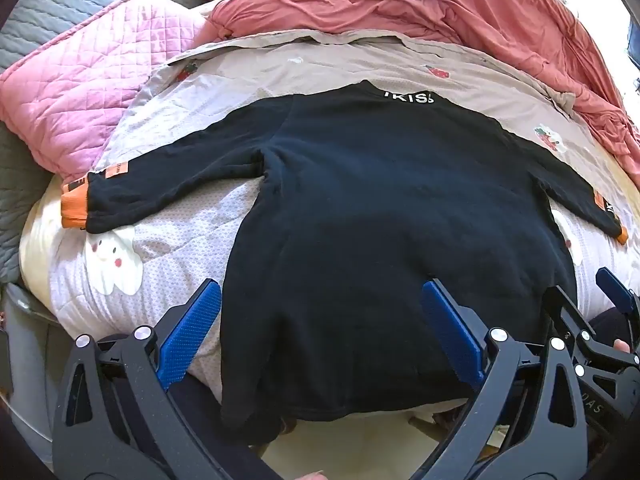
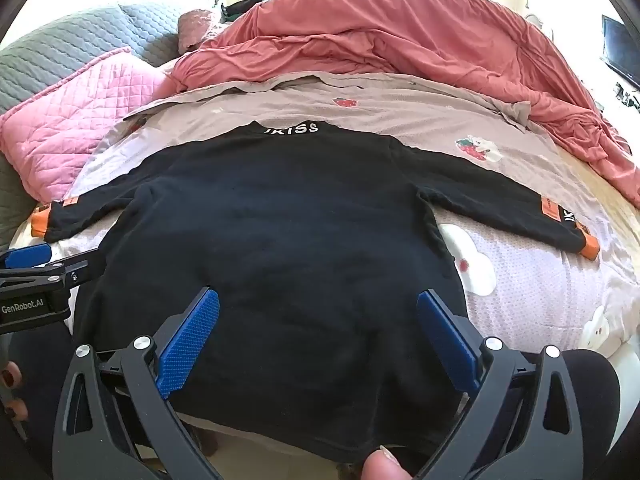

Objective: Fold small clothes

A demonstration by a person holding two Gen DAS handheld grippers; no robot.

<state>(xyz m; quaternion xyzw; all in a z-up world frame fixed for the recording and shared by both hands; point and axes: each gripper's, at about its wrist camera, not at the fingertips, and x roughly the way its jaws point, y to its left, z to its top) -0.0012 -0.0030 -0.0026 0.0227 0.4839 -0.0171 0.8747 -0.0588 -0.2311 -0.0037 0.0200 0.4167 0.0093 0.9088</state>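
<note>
— Two grippers, both spread wide with nothing held: your left gripper (image 1: 320,332) hangs over the top's (image 1: 380,208) hem, your right gripper (image 2: 318,336) likewise.
— Risks?
— Left of the top, pinch the cuff (image 1: 74,204) and you may snag the sheet (image 1: 168,224) too. At its hem, cloth overhangs the bed; a tug could drag it off.
— Surroundings?
— Pillow (image 1: 80,92) left of the top, blanket (image 1: 440,4) behind it.
</note>
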